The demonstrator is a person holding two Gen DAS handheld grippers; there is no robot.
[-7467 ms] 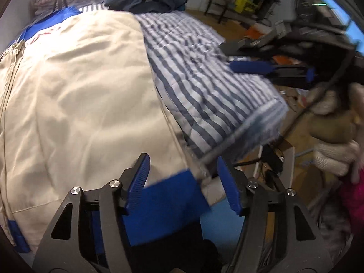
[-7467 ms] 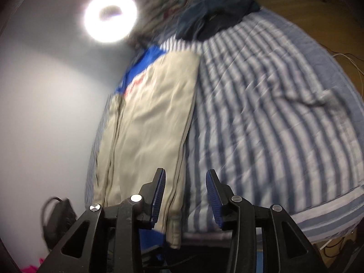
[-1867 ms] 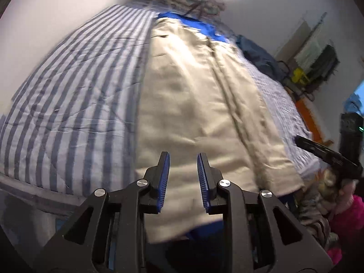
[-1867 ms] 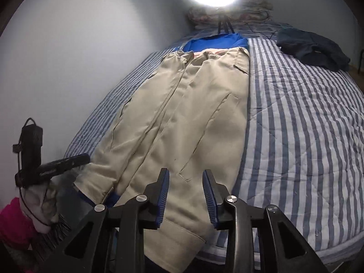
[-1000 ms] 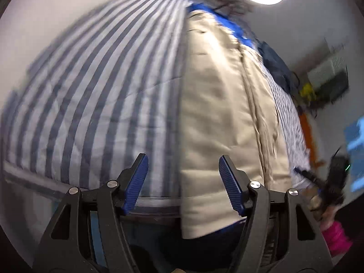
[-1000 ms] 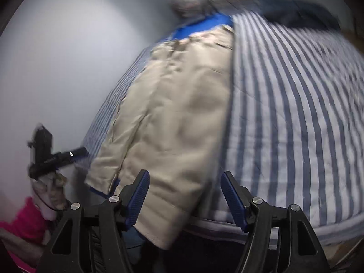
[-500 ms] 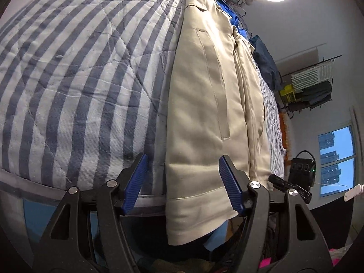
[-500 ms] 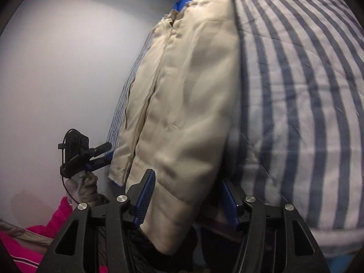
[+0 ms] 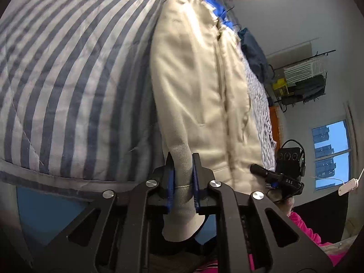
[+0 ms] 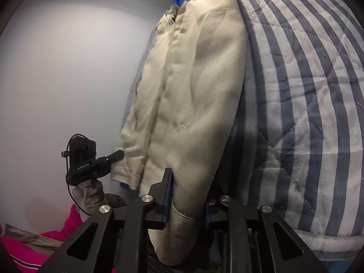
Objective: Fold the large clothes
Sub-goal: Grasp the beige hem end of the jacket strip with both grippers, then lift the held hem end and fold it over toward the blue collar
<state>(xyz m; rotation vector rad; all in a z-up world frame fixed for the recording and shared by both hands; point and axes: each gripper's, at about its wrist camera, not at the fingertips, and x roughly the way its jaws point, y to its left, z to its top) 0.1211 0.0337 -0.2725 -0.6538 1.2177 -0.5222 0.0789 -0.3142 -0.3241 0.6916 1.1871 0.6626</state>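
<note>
Half a second earlier your jaws stood wide astride the hem; now both were closing on it. Your left gripper [image 9: 183,179], at lower centre of its view, had its blue pads pinching a fold of the beige coat [image 9: 195,79], nearly closed. Your right gripper [image 10: 187,195] clamped a thicker bunch of the same hem, jaws a little wider. The coat lay lengthwise on the striped quilt [image 9: 68,68], front up, a blue lining [image 9: 218,11] showing at the collar, hem hanging over the near edge. The left gripper's body at lower left of the right view read "GenRobot.AI".
</note>
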